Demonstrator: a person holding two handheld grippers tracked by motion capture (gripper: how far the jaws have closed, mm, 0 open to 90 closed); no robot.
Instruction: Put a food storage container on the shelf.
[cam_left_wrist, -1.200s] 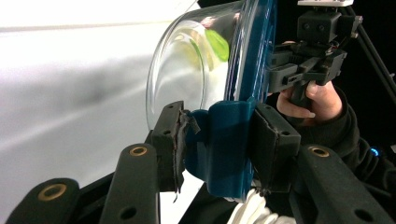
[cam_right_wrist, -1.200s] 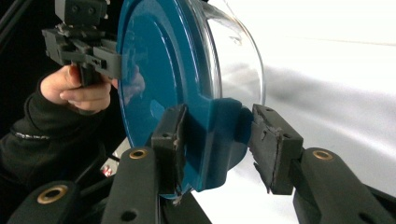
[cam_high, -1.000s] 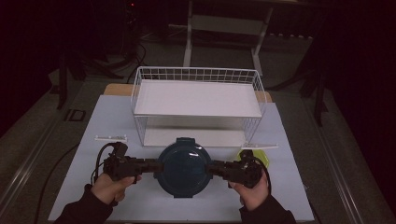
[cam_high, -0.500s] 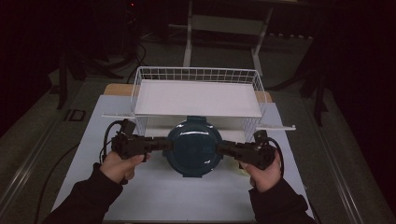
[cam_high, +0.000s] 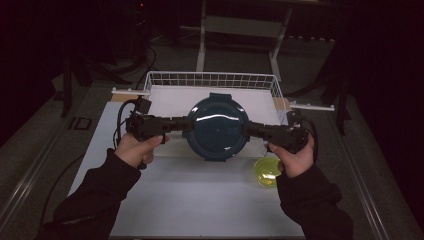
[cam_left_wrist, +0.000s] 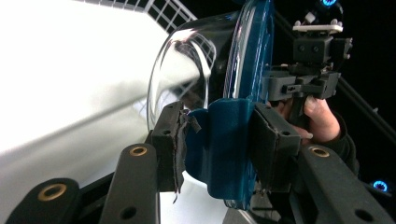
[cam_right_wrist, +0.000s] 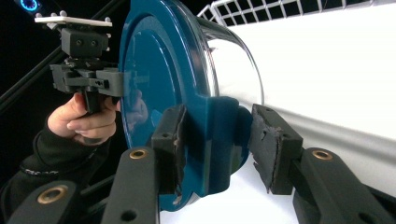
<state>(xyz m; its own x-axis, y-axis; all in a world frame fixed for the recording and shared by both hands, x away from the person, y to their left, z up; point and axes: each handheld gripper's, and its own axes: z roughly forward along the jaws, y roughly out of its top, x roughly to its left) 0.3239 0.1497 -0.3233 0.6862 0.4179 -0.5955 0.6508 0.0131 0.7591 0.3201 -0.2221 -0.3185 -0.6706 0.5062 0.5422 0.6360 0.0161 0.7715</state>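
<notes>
Glass bowl (cam_high: 218, 127) with blue lid: rigid, breakable, slippery. Left gripper (cam_high: 186, 125) and right gripper (cam_high: 249, 129) clamp opposite lid tabs, best holds.

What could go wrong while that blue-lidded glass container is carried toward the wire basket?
The container hangs between the left gripper and the right gripper, each clamped on a lid tab, so a slip could drop it. It might also clip the wire basket.

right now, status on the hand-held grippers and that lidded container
Left hand-held gripper, right hand-held gripper clamped on side tabs. Blue-lidded glass container aloft by wire basket. Yellow cup below right.
</notes>
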